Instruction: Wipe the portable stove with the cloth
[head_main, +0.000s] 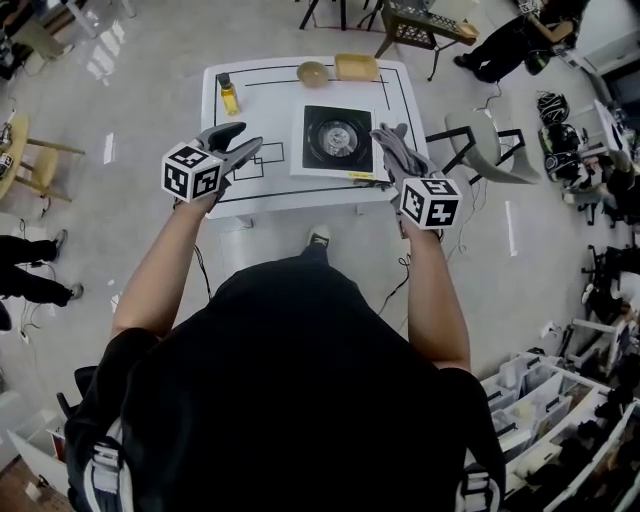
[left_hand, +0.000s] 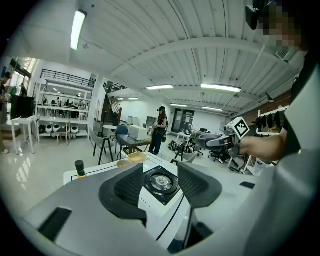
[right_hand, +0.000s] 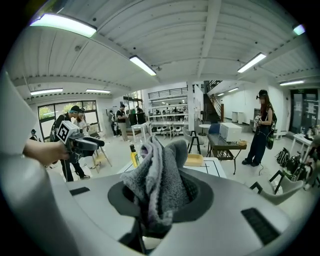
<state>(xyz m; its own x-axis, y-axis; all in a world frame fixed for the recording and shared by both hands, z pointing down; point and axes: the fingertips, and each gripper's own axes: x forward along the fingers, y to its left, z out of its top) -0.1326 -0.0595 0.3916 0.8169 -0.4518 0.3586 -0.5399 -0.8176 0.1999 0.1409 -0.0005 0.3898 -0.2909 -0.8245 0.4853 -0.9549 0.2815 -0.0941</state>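
The left forearm and right forearm reach forward side by side, both bare. The left claw holds its 2 jaws apart, gripping nothing. The right claw is clamped on a grey cloth.

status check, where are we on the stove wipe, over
Left claw open, empty. Right claw shut on cloth, off the stove. Stove top bare. Bottle, bowl, tray at far edge of table, clear of it.
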